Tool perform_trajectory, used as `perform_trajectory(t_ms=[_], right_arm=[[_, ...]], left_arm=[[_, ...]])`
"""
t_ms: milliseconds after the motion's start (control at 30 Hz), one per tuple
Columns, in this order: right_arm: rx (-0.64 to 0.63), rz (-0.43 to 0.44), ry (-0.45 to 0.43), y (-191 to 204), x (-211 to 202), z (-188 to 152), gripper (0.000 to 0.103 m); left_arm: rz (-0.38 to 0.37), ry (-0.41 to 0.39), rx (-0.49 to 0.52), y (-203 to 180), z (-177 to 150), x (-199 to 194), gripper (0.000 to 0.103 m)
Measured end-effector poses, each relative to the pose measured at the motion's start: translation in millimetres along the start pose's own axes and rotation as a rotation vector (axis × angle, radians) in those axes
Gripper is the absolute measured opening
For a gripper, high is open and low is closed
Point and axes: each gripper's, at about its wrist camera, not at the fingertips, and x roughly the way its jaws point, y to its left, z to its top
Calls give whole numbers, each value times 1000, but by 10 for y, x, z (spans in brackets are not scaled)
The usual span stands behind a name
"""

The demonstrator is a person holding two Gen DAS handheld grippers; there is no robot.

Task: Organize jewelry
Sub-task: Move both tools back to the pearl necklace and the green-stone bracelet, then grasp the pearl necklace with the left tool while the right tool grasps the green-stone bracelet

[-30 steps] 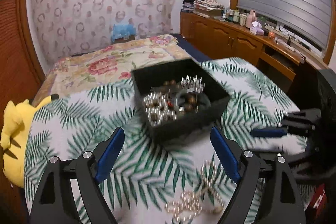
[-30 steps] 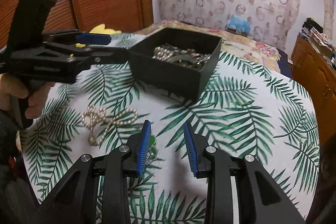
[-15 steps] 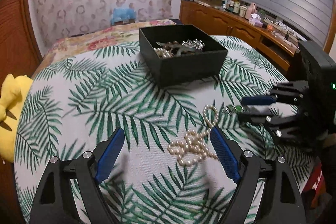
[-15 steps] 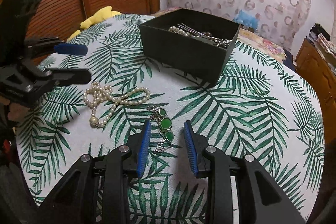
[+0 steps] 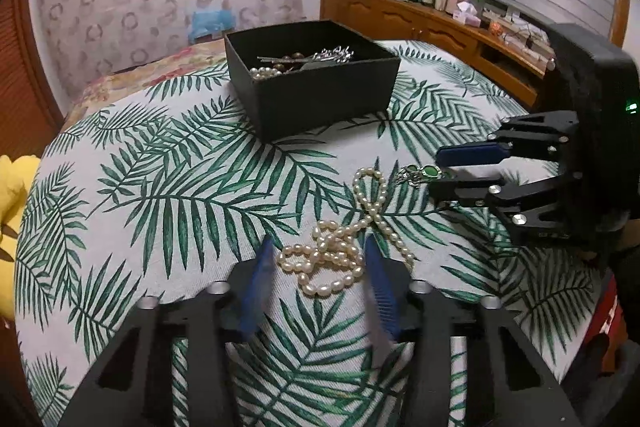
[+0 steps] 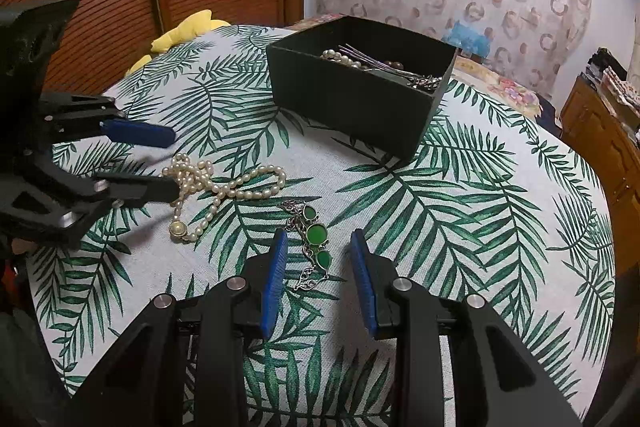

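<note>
Two pieces lie loose on the palm-print table (image 5: pixel 168 187), short of the black box (image 5: pixel 316 95) that already holds beads and pins. Your left gripper (image 5: pixel 318 267) brackets the bunched coil of the pearl necklace (image 5: pixel 332 255); its fingers (image 5: pixel 258 283) have just been closing, the coil lies between them, and the blue pads look not yet pressed on the pearls — blur makes that hard to tell. Your right gripper (image 6: pixel 318 267) stands part open with nothing gripped, its fingers (image 6: pixel 276 279) either side of the green-stone bracelet (image 6: pixel 314 239), which lies flat just beside the necklace's long loop. To do this step well, finish the left closing on the thick knot of pearls rather than on a single strand — a lone strand is likely to slip between the pads. Keep the tips low against the cloth so the pearls do not roll out underneath. Lift straight up until the trailing loop clears the bracelet, then carry to the box. Hold the right gripper clear of that loop while you lift.
</note>
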Motion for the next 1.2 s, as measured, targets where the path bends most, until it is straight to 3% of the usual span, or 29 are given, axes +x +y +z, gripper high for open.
perform_trajectory(t_ms=[133,233,500,533,700,933,1033,1100,1200], right_arm=[[0,-1,0,4,-6,1,35],[1,0,0,-2,-4,0,35],[0,-1,0,1,-5,0,36],[0,-1,0,0,-5,0,36],[-3,0,2,7,0,3,36],[-3,-1,2,7,0,3,36],[-1,-6,1,10,-5,0,29],[-1,-7,2,-11,-9,-4,12],[3,7,8,-57,-29,-7,10]], left_arm=[[-6,-3,2,13,28,25,33],[-2,-5,-6,40,34,27,20],[-4,-9,-20,82,4,12,14],[-9,-11,-20,82,5,8,4],[-10,-16,-3,43,29,-25,4],[-8,-107,-22,24,145,-323,4],[-6,-150,-26,13,214,-473,4],[-2,-175,-26,13,260,-558,4],[3,-201,-27,16,322,-651,4]])
